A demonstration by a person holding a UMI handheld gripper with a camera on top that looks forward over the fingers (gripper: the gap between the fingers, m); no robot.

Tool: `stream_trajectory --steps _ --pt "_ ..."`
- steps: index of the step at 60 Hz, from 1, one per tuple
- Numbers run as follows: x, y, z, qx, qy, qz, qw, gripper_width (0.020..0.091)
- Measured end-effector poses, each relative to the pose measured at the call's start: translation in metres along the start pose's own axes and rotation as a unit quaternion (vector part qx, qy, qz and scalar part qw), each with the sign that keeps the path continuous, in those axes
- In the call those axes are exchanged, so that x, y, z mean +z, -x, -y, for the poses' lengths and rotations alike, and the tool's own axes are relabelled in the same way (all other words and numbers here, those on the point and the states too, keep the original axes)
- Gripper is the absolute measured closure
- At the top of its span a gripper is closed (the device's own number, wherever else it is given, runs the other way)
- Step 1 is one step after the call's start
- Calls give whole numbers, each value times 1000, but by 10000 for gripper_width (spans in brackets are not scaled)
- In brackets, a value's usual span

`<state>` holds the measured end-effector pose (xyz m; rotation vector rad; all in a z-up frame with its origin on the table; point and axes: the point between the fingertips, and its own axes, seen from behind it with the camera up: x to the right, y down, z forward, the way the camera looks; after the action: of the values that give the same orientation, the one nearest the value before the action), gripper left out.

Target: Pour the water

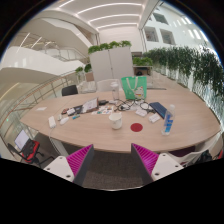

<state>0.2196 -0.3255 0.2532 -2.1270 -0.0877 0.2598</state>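
A clear water bottle (167,121) with a blue label stands near the right end of a long wooden table (90,135). A white cup (116,120) sits at the table's middle, with a small red round thing (139,127) just right of it. My gripper (112,160) is held back from the table's near edge, well short of the cup and bottle. Its magenta pads (78,158) stand wide apart, open, with only dark floor between them.
A green box-like object (133,90) stands on the far side of the table, among papers and a laptop (88,104). Chairs (69,90) ring the table. A white cabinet (111,63) topped with plants stands behind, and tall plants (185,65) line the right.
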Motion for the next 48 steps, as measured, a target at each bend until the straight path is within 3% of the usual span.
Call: stream_trajectory --steps 11,23,31,39,48 --pt "11 -6 1 4 -33 -52 998 264" --pt "35 -105 4 -25 -72 -125 989 264" --pt "86 -196 16 -40 -97 -179 978 267" --pt "168 -284 37 -11 -125 -194 973 266" --pt "250 -356 40 -20 -116 -206 971 273"
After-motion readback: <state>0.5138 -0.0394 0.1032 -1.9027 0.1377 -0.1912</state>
